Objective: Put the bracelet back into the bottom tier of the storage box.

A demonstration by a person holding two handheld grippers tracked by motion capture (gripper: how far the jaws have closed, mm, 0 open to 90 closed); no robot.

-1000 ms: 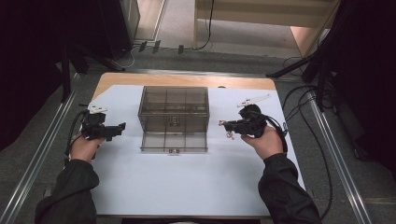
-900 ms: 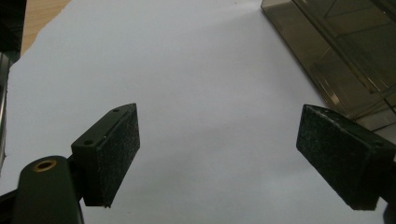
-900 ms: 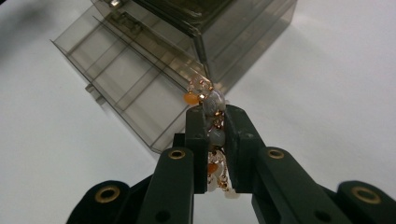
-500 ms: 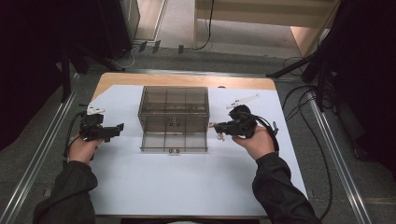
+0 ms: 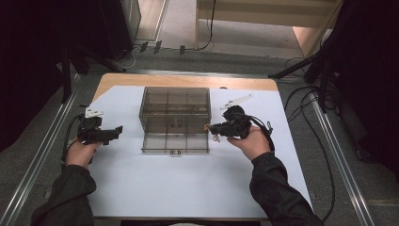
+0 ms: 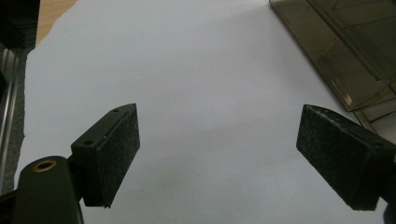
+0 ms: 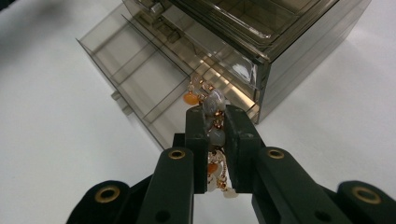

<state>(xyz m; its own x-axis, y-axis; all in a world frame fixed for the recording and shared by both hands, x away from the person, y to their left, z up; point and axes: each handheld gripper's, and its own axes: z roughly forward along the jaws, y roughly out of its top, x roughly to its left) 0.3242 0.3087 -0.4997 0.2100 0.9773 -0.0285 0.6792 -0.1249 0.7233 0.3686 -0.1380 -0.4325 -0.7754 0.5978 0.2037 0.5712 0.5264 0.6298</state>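
The right gripper [image 7: 215, 135] is clamping a beaded bracelet [image 7: 212, 112] beside the box [image 5: 175, 117], just above its pulled-out bottom drawer [image 7: 135, 74]. It looks bound for a compartment; dropping it and closing the drawer remain. The left gripper [image 6: 219, 158] is waiting open over the paper [image 6: 187, 70].

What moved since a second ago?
The right claw, shut on the beaded jewelry, slid left toward the smoky plastic drawer box and its open bottom drawer. The left claw stayed open and in place; the box did not move.
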